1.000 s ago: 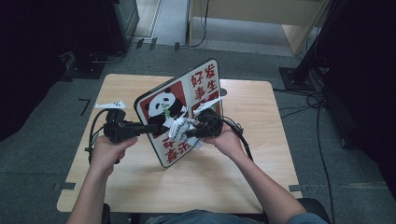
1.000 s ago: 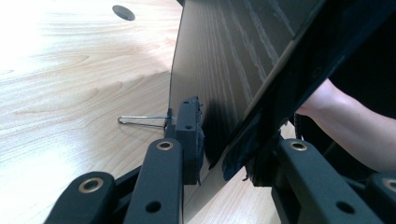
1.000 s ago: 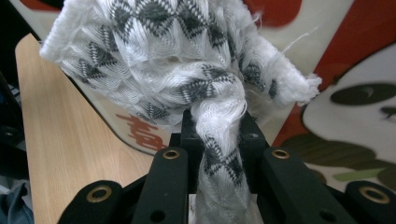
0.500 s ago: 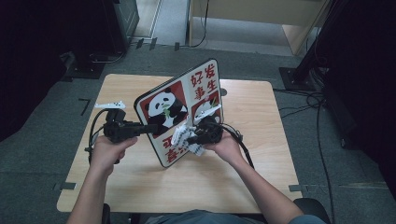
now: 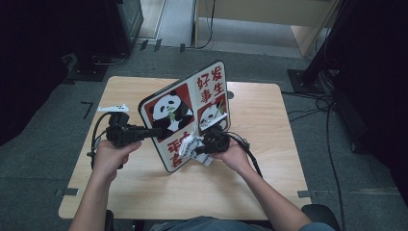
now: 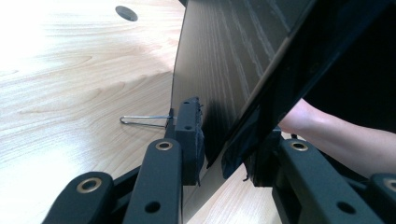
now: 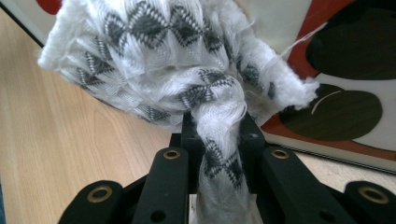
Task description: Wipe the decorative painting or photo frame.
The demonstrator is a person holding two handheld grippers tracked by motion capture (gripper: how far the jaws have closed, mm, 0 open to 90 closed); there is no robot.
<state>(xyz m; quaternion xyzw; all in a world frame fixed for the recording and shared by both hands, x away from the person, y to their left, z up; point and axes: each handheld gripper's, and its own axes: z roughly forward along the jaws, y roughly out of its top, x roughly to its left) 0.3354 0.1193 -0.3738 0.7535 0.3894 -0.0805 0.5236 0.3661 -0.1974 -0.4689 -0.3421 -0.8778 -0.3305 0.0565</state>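
Observation:
A board (image 5: 185, 115) printed with pandas and red characters stands tilted on its lower edge on the wooden table (image 5: 269, 144). My left gripper (image 5: 154, 131) is shut on the board's left edge. In the left gripper view the jaws (image 6: 219, 140) pinch that edge, with the board's brown back (image 6: 219, 60) rising ahead. My right gripper (image 5: 199, 144) is shut on a white cloth (image 5: 192, 147) with a grey diamond pattern. The cloth lies against the board's lower front. In the right gripper view the bunched cloth (image 7: 154, 60) bulges out of the gripper (image 7: 217, 135) in front of the board's printed face (image 7: 345, 93).
A thin wire loop (image 6: 144, 120) lies on the table behind the board. A round cable hole (image 6: 126, 13) sits farther back in the tabletop. The person's forearm (image 6: 336, 130) shows past the board. Cables (image 5: 317, 110) run over the grey floor to the right.
My right gripper has slid down the board's face with the cloth, from the middle toward the lower edge. The left gripper and the board have stayed put.

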